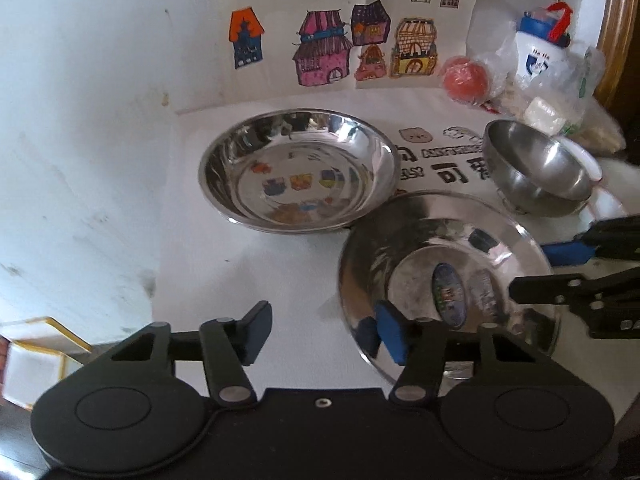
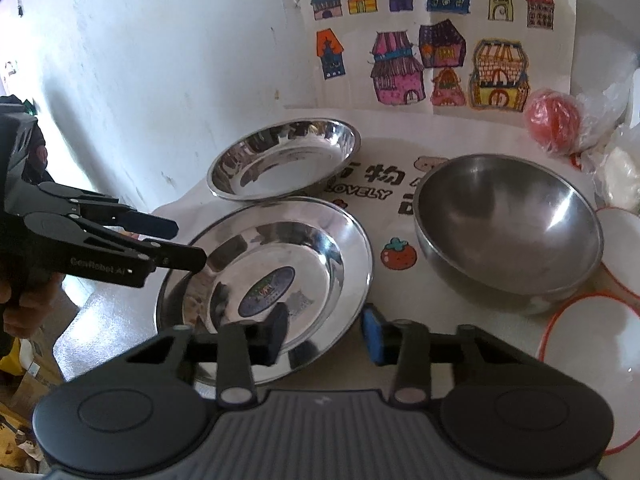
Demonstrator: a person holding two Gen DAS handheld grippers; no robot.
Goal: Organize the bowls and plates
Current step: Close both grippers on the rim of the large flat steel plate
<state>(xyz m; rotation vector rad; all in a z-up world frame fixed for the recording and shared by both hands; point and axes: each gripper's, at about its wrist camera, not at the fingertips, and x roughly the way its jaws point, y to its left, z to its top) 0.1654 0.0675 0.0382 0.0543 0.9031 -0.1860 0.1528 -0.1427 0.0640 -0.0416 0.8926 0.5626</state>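
Left hand-held gripper (image 1: 322, 334) wide open, holds nothing; its right finger overlaps near rim of labelled steel plate (image 1: 444, 276). Right hand-held gripper (image 2: 324, 334) also wide open, empty, fingers either side of that plate's near-right rim. Second steel plate (image 1: 298, 170) just behind, on worktop (image 1: 260, 276). Steel bowl (image 2: 508, 224) sits right, beside white red-rimmed plates (image 2: 592, 372).

— Where do the plates sit?
— Two shiny steel plates (image 2: 280, 164) (image 2: 266, 284) upright on the bench, nearly touching — the nearer bears a sticker.
— And the bowl?
— Steel bowl (image 2: 508, 224), upright, to their right.
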